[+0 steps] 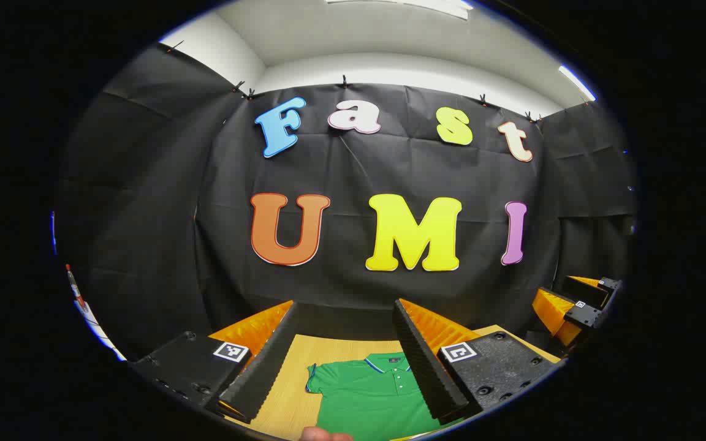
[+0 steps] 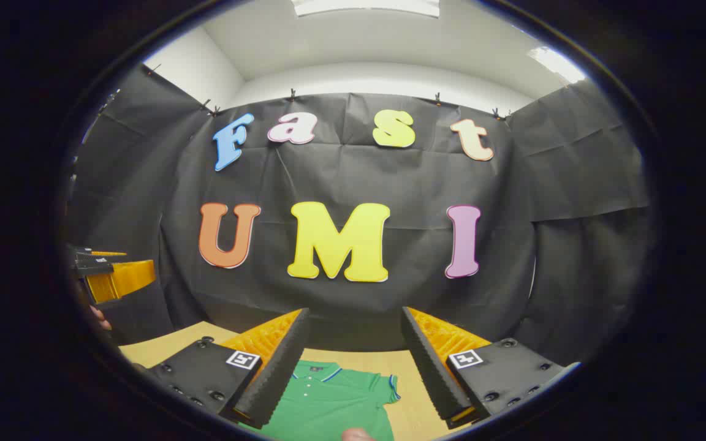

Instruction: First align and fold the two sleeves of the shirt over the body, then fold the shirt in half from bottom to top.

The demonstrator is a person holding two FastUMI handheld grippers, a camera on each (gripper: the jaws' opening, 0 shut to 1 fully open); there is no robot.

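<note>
- Green short-sleeved polo shirt [image 1: 370,392] of soft knit, with a striped collar and a buttoned placket, lies flat on the pale wooden table [image 1: 282,398], collar toward the booth's black cloth wall [image 1: 353,177]; both sleeves look spread out to the sides, so I judge no fold has begun.
- Left gripper [image 1: 344,358] hangs above the shirt with its jaws spread wide and nothing between them; in its own view the shirt's one sleeve [image 1: 316,376] sits just inside its left-hand finger.
- Risk on this side: coming down from this height, the fingers could pinch both sleeve and body cloth together, so the whole shirt would drag instead of the sleeve turning over.
- Right gripper [image 2: 356,361] is likewise released and empty, above the shirt [image 2: 328,398], with the other sleeve [image 2: 387,386] showing between its fingers.
- Risk here: if the two sleeves are taken at unequal points, they would land askew, and the later bottom-to-top fold would inherit that skew; thin knit may also slip from a shallow pinch.
- Hidden or unclear: the shirt's lower body and hem are cut off at the bottom of both views, so how the hem lies cannot be told.
- A small rounded shape at the bottom edge of each view [image 1: 325,435] is probably a fingertip of the person, but too little shows to be sure.
- The other gripper appears at each view's side edge [image 1: 580,306], small and partly cropped; its jaw gap is not readable from there.
</note>
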